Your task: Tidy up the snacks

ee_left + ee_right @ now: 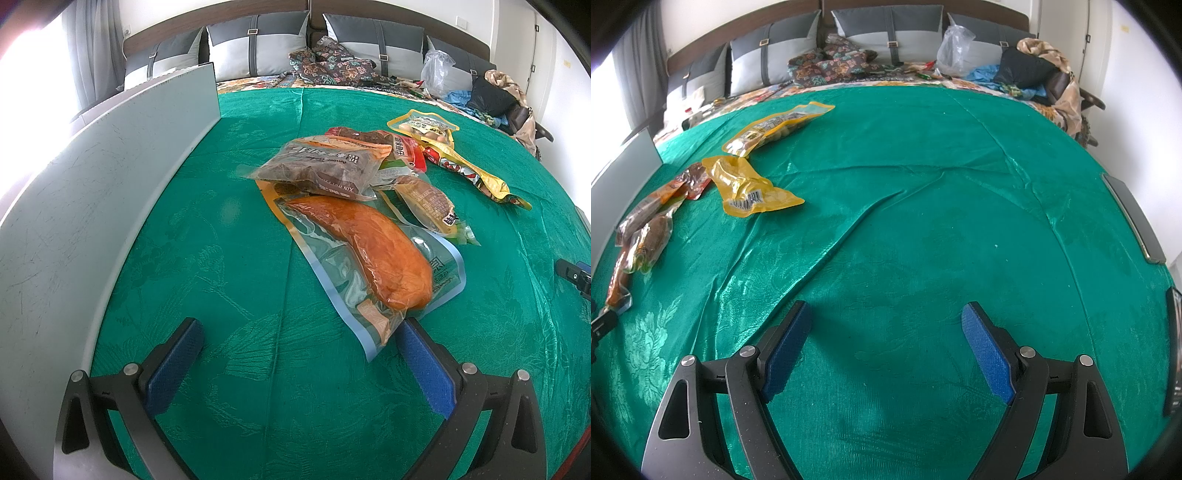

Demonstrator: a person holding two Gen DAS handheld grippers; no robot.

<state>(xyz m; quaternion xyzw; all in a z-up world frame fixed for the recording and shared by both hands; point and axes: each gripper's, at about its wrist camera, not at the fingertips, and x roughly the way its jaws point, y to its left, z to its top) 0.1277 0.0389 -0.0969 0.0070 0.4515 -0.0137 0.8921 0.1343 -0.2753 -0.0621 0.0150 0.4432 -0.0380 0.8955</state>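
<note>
- The left gripper (301,328) hangs released, jaws spread wide over the green cloth (221,369), its right pad touching or just short of the nearest packet's corner (a likely first pick).
- That orange sausage pack (373,258) lies at one o'clock, partly under a brown snack bag (321,170); a yellow pouch (428,127) sits further out.
- At nine o'clock stands a grey board (92,192), perhaps the sorting boundary.
- The right gripper (886,317) is equally slack and empty, snacks away at ten o'clock, including a yellow barcode packet (750,186).

Open green cloth (923,221) right — snack packets (354,206), grey board (92,206) left.
</note>
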